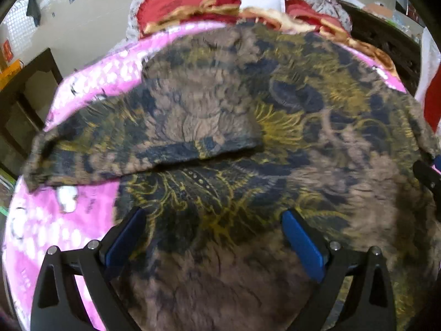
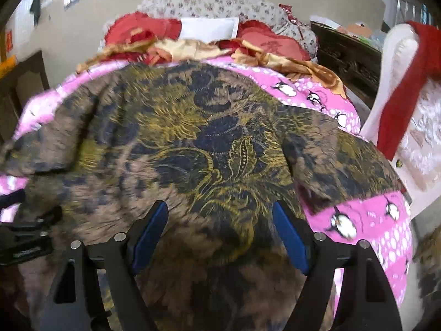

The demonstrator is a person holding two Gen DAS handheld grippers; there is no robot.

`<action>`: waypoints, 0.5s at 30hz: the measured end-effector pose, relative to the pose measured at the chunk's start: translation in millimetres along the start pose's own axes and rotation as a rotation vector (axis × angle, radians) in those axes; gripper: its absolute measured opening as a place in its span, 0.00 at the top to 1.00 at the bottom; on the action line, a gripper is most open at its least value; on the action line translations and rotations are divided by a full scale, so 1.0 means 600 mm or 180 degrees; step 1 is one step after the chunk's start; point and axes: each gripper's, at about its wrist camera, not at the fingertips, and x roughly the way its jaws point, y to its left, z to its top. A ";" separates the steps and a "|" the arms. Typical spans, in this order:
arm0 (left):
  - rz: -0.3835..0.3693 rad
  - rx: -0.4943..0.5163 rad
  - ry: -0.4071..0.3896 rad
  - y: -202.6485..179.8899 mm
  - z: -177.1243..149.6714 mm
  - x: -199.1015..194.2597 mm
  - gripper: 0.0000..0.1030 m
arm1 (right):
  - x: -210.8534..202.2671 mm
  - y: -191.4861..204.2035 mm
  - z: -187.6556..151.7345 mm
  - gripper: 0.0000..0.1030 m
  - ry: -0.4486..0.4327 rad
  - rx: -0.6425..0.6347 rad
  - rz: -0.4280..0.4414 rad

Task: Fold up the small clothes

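Observation:
A brown shirt with dark blue and gold flower print (image 1: pixel 248 127) lies spread flat on a pink bed cover (image 1: pixel 91 82). One sleeve (image 1: pixel 115 149) is folded in across the body in the left wrist view. My left gripper (image 1: pixel 215 218) hangs open above the shirt's near part, nothing between its blue pads (image 1: pixel 300 240). The same shirt (image 2: pixel 198 143) fills the right wrist view, with its other sleeve (image 2: pixel 339 160) spread out to the right. My right gripper (image 2: pixel 220 215) is open above the cloth and holds nothing. The left gripper's black frame (image 2: pixel 24 237) shows at the left edge there.
Red and gold pillows (image 2: pixel 171 41) and a floral quilt (image 2: pixel 209 5) are piled at the head of the bed. A dark wooden cabinet (image 2: pixel 347 52) stands at the right, beside a white chair with red cloth (image 2: pixel 405 88). A dark door (image 1: pixel 24 96) is at the left.

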 end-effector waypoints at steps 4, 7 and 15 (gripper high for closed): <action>-0.0126 -0.0153 -0.0101 0.016 -0.006 0.005 0.00 | 0.056 0.008 -0.009 0.28 0.0167 -0.0029 0.0014; -0.0097 -0.0142 -0.0177 0.014 -0.013 0.005 0.00 | 0.057 -0.001 -0.016 0.21 0.0086 0.0061 0.0024; -0.0061 -0.0138 -0.0209 0.013 -0.018 -0.008 0.01 | 0.063 -0.019 -0.026 0.17 0.0021 0.0250 0.0199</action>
